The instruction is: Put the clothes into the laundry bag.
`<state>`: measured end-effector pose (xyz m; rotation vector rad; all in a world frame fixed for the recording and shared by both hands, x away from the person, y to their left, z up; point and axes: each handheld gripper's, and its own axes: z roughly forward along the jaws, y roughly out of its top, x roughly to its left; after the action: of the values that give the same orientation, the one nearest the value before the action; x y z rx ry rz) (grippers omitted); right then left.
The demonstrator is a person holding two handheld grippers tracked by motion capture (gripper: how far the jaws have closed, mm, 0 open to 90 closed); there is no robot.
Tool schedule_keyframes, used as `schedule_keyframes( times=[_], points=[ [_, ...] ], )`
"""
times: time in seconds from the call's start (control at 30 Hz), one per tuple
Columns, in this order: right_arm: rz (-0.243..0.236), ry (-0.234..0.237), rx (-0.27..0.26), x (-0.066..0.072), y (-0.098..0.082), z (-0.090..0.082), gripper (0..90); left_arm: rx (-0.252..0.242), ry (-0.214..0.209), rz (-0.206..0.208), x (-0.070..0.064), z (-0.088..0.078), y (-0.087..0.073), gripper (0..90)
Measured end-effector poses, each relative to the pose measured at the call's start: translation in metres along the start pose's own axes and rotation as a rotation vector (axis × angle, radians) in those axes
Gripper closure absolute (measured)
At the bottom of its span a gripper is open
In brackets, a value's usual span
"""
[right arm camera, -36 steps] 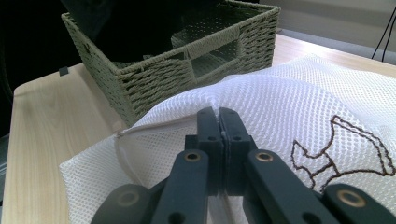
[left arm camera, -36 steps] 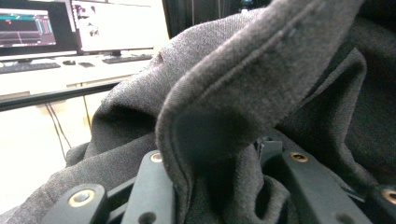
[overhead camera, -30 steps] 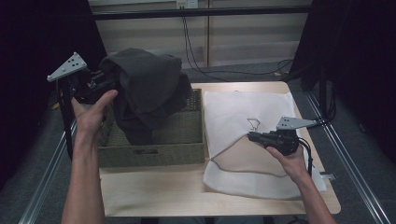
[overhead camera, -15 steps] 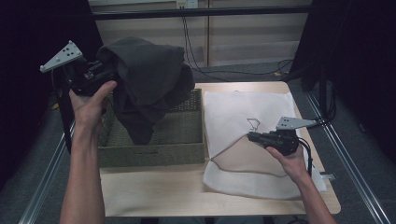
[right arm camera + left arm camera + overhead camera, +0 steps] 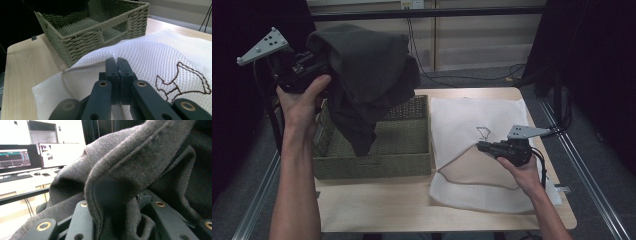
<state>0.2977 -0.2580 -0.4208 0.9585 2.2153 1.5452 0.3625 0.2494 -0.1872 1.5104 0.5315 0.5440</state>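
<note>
High view: the left gripper point(image 5: 314, 67) holds a dark grey knit garment point(image 5: 362, 75) above a woven olive basket point(image 5: 377, 165) on a pale wooden table point(image 5: 372, 215); the right gripper point(image 5: 482, 146) pinches a white mesh bag point(image 5: 472, 112) beside the basket. Left gripper view: the garment's point(image 5: 140, 165) thick hemmed fold is clamped between the jaws; monitors point(image 5: 37, 155) stand on a desk behind. Right gripper view: the jaws are closed on a raised fold of the bag's point(image 5: 155, 55) netting, with brown embroidery point(image 5: 186, 80) to one side and the basket point(image 5: 100, 27) beyond.
</note>
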Motion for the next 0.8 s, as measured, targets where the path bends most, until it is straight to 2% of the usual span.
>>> schedule_keyframes(
  times=[0.13, 0.2, 0.33, 0.5, 0.57, 0.8],
  points=[
    [0.000, 0.001, -0.001, 0.000, 0.000, 0.000, 88.8, -0.009, 0.000, 0.020, -0.003, -0.003, 0.007, 68.7],
    [0.001, 0.001, -0.001, 0.000, 0.000, 0.000, 88.8, -0.014, 0.004, 0.016, -0.004, -0.006, 0.012, 68.7],
    [0.000, 0.000, 0.005, 0.000, -0.001, 0.002, 88.8, -0.018, 0.000, 0.054, -0.010, -0.013, 0.026, 68.7],
    [0.000, 0.000, 0.007, 0.000, -0.001, 0.003, 88.9, -0.058, -0.010, 0.053, -0.015, -0.020, 0.037, 68.7],
    [-0.002, -0.001, 0.008, 0.001, -0.001, 0.003, 88.8, -0.059, -0.021, 0.061, -0.018, -0.021, 0.039, 68.6],
    [0.001, 0.000, 0.008, 0.000, -0.002, 0.003, 88.8, -0.089, -0.044, 0.048, -0.029, -0.022, 0.041, 68.7]
  ],
)
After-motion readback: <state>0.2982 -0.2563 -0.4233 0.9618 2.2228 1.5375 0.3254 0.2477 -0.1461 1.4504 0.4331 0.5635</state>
